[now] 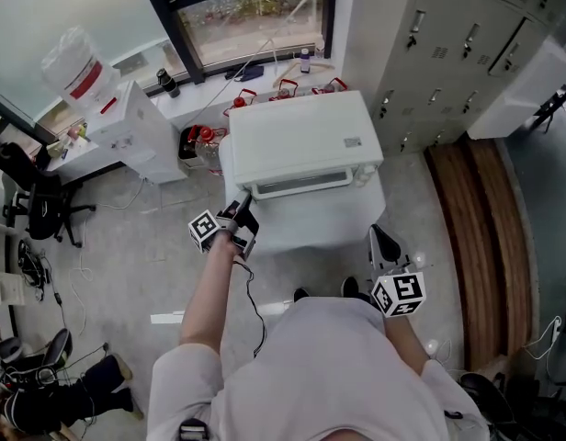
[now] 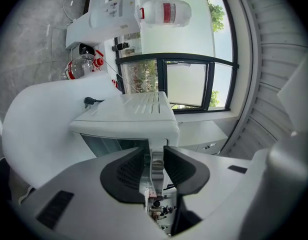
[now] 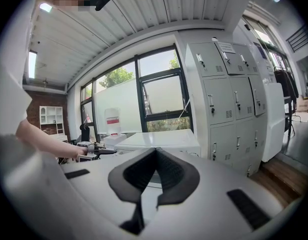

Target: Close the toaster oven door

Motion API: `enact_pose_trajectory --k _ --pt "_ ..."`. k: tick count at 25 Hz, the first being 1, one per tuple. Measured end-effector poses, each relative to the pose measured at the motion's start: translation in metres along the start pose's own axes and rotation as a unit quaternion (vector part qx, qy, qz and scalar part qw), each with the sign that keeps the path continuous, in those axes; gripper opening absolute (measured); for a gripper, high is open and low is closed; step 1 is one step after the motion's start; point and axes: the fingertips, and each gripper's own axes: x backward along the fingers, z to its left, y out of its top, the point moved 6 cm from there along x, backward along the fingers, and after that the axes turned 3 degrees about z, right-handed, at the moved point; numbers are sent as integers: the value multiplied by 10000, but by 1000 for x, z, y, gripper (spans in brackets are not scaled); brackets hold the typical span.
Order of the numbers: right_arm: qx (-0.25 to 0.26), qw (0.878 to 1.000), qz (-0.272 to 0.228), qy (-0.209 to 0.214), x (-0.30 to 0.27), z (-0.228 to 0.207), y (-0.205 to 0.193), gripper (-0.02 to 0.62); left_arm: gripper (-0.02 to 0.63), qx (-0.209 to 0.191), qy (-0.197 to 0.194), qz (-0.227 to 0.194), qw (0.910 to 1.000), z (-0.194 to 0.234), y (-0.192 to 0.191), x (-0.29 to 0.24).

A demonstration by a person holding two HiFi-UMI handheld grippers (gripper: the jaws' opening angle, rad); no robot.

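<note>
"White casing at the centre of the head view: which item is that?" the student asks.

"That is the toaster oven (image 1: 301, 141)," the instructor replies. "It stands on a pale table (image 1: 311, 228) before the window (image 1: 251, 12), with grey lockers (image 1: 448, 44) to its right. Its door (image 2: 111, 145), a pane of dark glass, faces the person. Whether the door sits fully home against the casing cannot be told."

"Where is the left gripper?"

"The left gripper (image 2: 154, 150) reaches level to the front left corner of the oven. Its jaws stand partly open, one on each side of the door's silver handle (image 2: 157, 166), and the bar runs between the black pads (image 2: 126, 171). A thin dark gap shows beside one pad, so the bar is straddled and not firmly clamped."

"And the right gripper?"

"The right gripper (image 3: 155, 151) hangs just beside the table's near right edge, well apart from the oven and pointing towards it. Its pad tips meet, and nothing lies between them."
</note>
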Motion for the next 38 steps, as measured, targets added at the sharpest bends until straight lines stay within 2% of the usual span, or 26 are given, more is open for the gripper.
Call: enact_pose_trajectory --k 6,8,12,16,19,23,25,29,34,38 --pt "9 10000 15 51 -1 1 -1 8 132 20 13 -104 9999 -3 5 11" --pt "16 10000 10 79 -2 2 -1 8 132 -104 -55 -113 9999 -7 7 13" --pt "35 9999 -2 120 -1 4 0 8 132 -743 -152 27 9971 -25 7 17" --pt "63 9999 -16 121 -1 6 3 8 130 -1186 -235 83 9926 -46 8 18" --pt "73 9999 -38 118 1 8 3 8 120 -1693 -185 128 9853 -61 6 22" --pt "97 9999 -87 95 4 9 5 8 70 -2352 -211 107 9716 -82 1 29" --pt "101 9999 -97 85 6 9 6 8 52 -2802 -152 139 9597 -94 -4 32" --pt "87 9998 -142 86 9 10 8 8 34 -3983 180 271 9167 -115 -18 36" --pt "85 9996 -248 123 9 16 13 8 21 -4820 143 143 8760 -141 -35 43" --pt "95 9993 -320 144 10 21 17 8 20 -5478 144 118 8364 -156 -52 50"
